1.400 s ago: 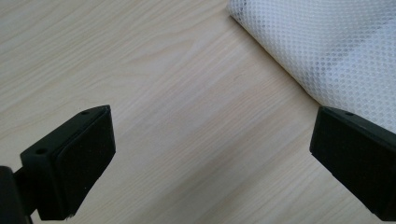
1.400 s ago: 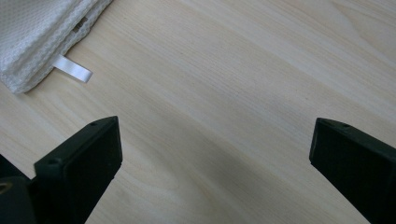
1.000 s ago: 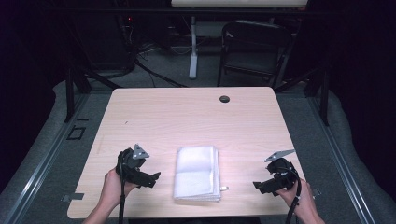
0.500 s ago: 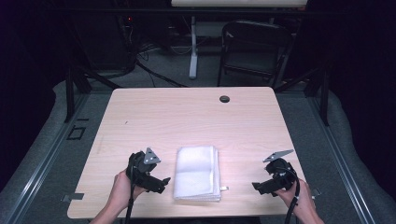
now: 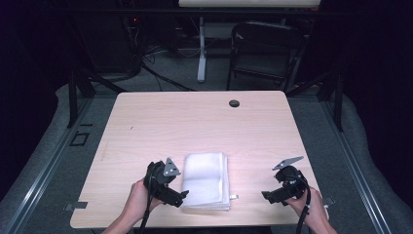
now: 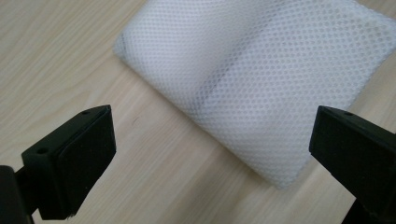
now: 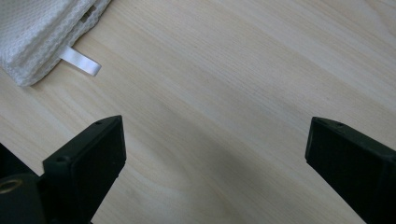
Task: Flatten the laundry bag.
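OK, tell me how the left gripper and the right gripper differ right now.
The left gripper sits right at the near-left corner of the folded white cloth, while the right gripper is well apart from it, over bare table. The left gripper view has the mesh cloth between its jaws' line of sight; the right gripper view catches just the cloth's corner and white tag. Both are open, hand-held and point toward the cloth.

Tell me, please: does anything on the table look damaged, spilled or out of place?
Nothing stands out. The folded white mesh cloth lies flat and neat on the table, with its small label tab sticking out.
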